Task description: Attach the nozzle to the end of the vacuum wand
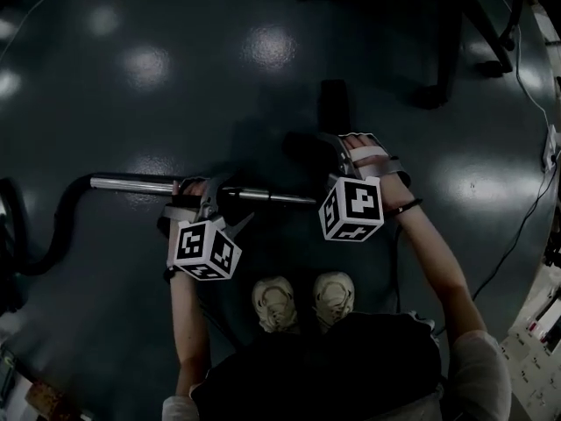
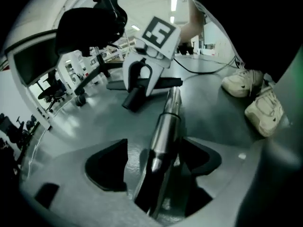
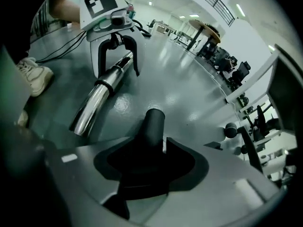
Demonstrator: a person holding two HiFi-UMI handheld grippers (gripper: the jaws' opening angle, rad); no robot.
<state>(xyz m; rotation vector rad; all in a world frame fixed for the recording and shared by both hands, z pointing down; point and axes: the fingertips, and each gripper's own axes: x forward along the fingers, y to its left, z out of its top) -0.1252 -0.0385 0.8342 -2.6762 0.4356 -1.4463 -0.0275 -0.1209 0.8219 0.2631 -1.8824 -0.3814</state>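
Observation:
A chrome vacuum wand (image 1: 131,183) lies level just above the dark floor, its free end pointing right. My left gripper (image 1: 210,196) straddles it near that end. In the left gripper view the wand (image 2: 165,126) runs between the jaws of the left gripper (image 2: 158,160), and floor shows between the tube and one pad. My right gripper (image 1: 337,152) is beyond the wand's tip. The black nozzle (image 3: 154,124) fills the jaws of the right gripper (image 3: 151,160), with its round neck sticking out past them. That neck (image 1: 331,103) points away from me.
A black hose (image 1: 61,217) curves off the wand's left end. The person's pale shoes (image 1: 302,301) stand just behind the grippers. Cables (image 1: 526,217) trail along the right, and a chair base (image 1: 456,60) stands at the back right.

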